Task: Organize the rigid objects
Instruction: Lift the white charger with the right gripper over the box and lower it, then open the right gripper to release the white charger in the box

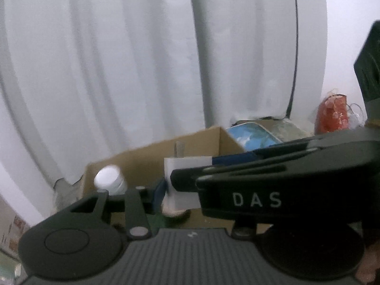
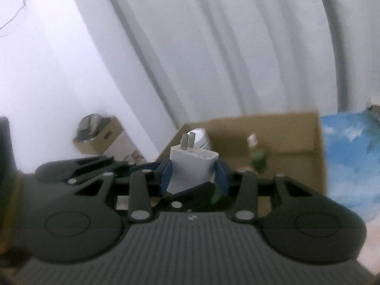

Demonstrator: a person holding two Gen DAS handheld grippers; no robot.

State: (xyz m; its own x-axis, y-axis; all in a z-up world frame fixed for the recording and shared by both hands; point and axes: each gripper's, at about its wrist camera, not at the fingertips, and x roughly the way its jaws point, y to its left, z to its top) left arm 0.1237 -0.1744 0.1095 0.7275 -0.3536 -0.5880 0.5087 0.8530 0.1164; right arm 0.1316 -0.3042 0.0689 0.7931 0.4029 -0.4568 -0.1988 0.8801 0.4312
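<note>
Both grippers clamp one white charger (image 2: 192,169): right gripper (image 2: 193,178) by its blue pads, left gripper (image 1: 166,190) crossing beneath. "DAS" marks the right gripper's finger (image 1: 256,199). Charger sits before the carton (image 2: 273,137), prongs up.

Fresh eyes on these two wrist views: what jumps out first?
The white plug adapter, prongs up, pinched between the right gripper's blue pads at centre frame. The left gripper appears to touch the same adapter, its other finger hidden by the right gripper crossing the frame. Behind sits an open cardboard box with a white-capped bottle, pale curtains beyond.
</note>
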